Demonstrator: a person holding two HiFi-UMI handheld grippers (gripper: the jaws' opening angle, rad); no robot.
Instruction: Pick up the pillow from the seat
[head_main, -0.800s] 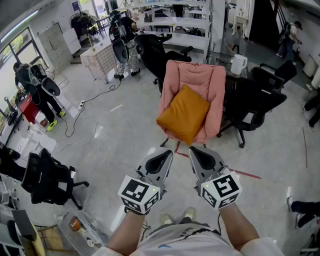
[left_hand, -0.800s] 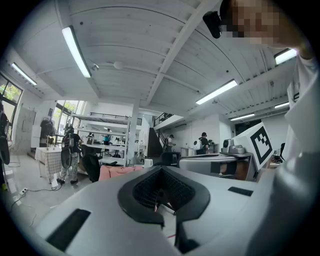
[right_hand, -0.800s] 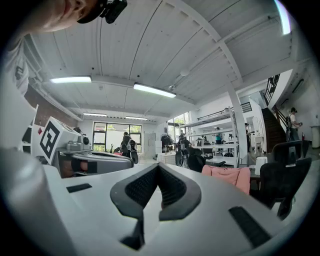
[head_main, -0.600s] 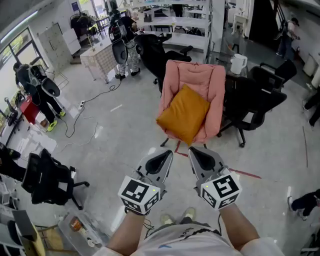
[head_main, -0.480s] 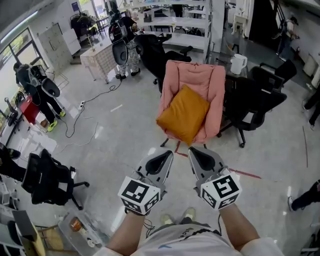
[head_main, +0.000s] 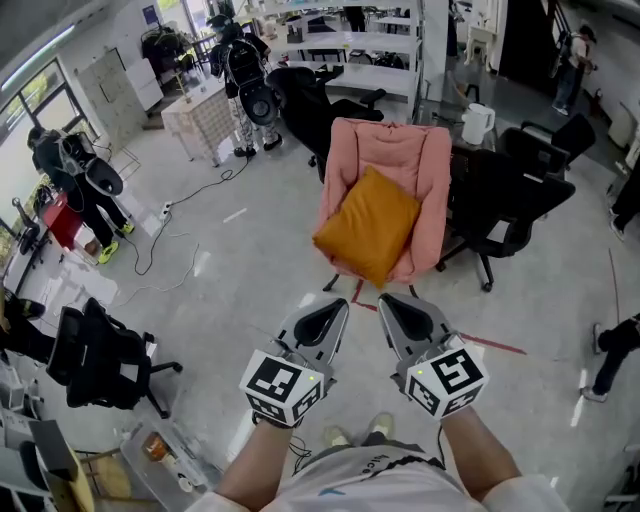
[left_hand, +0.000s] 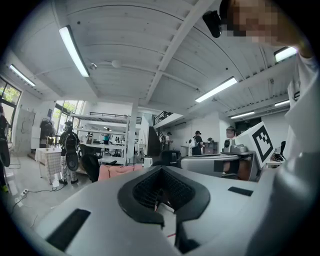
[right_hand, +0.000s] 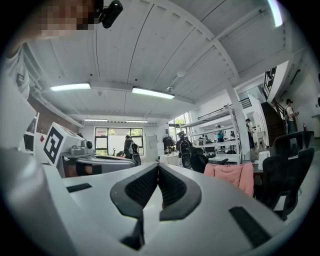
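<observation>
— Where is the pillow (head_main: 368, 228) from here?

— On the seat (head_main: 412, 262) of the pink chair (head_main: 385, 148), leaning back against the backrest. It sits corner-on, like a diamond: one corner up the back, the opposite corner hanging over the seat's front edge.

— And the grippers?

— Side by side at waist height, pointing at the chair. The left gripper (head_main: 330, 308) has its jaws pressed together with nothing between them, and the right gripper (head_main: 393, 305) is the same. Neither touches anything.

— So which way does the pillow lie?

— Straight ahead of both and a little lower, with bare floor (head_main: 250, 270) between. The corner-to-corner line from back to front edge runs almost along the way the jaws point, falling closer to the right gripper's side.

— Which one is nearer, then?

— The right, I'd say, by a small margin; the overhanging corner is nearly in line with it. Both sets of jaws would have to part first, and I'd expect one gripper to each side corner.
</observation>
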